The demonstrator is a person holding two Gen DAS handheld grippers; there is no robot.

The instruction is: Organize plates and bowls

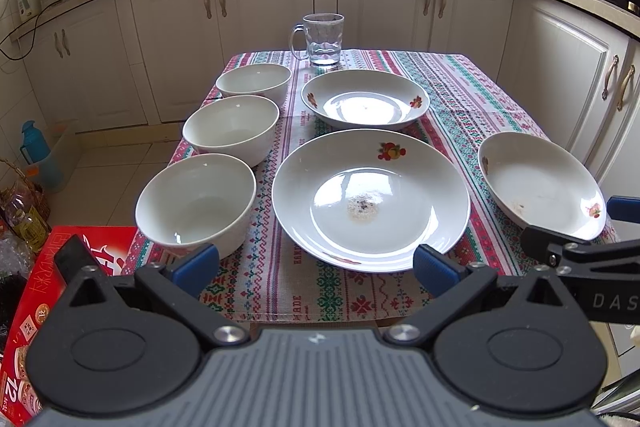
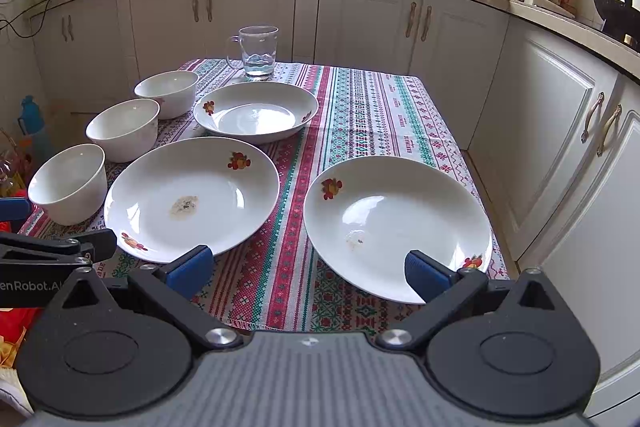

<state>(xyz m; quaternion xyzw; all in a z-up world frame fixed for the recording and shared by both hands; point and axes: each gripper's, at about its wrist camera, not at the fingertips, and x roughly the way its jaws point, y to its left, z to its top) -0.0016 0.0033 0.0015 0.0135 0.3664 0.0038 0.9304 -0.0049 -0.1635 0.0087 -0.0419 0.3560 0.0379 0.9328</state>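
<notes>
White ceramic ware stood on a striped, cross-stitch-patterned tablecloth (image 1: 400, 75), with the middle plate (image 1: 370, 199) taken as the landmark. Left of that plate ran a column of three bowls: the near bowl (image 1: 196, 203) just beside its left rim, the second bowl (image 1: 231, 129) behind and to the left, and the far bowl (image 1: 254, 83) farther back still. All three stood upright and apart from the plate. Behind the middle plate, close to its far rim, lay the far plate (image 1: 365, 99), and behind that stood a glass mug (image 1: 322, 39) at the table's back edge. A speckled residue marked the middle plate's centre, and a fruit motif its far rim. To the right of the middle plate, separated by a band of cloth, lay the right plate (image 2: 398, 227), near the table's right and near edges, with a small stain in its well.

The left gripper (image 1: 316, 265) hovered at the near edge of the middle plate, its blue fingers spread wide and grasping nothing. The right gripper (image 2: 308, 267) was likewise released, its fingers (image 2: 424, 277) spread, one over the near rim of the right plate; whether it touched could not be told.
</notes>
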